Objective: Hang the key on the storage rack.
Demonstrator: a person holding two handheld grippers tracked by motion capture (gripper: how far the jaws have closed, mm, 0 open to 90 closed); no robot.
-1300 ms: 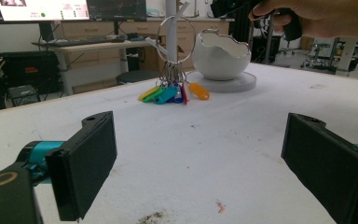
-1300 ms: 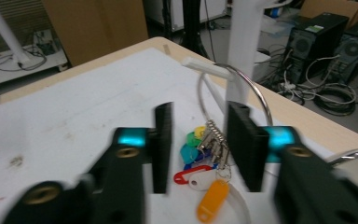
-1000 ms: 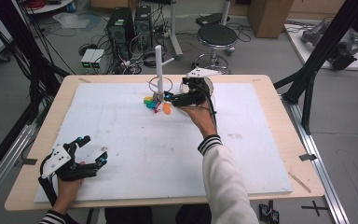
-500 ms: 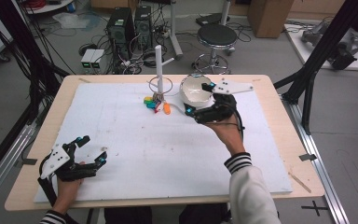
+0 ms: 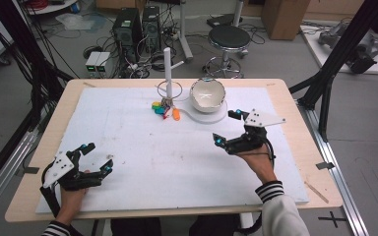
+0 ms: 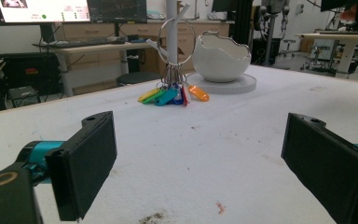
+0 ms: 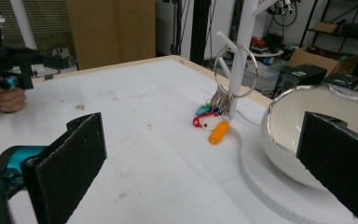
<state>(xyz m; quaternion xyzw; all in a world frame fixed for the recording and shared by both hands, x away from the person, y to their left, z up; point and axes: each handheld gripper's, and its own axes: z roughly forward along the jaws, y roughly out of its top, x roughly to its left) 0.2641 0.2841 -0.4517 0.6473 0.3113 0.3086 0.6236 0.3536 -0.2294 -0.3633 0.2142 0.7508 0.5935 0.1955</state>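
With both sets of jaws held wide open and empty, the left gripper at lower left and the right gripper at centre right are apparently kept ready, well apart from the key ring hung on the white stand at upper centre beside the bowl.

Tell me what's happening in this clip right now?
A person holds a tool in each hand over a white table mat. Both the left tool and right tool are open and hold nothing. At the far side, a key ring with coloured tags hangs on a white stand beside a white bowl.
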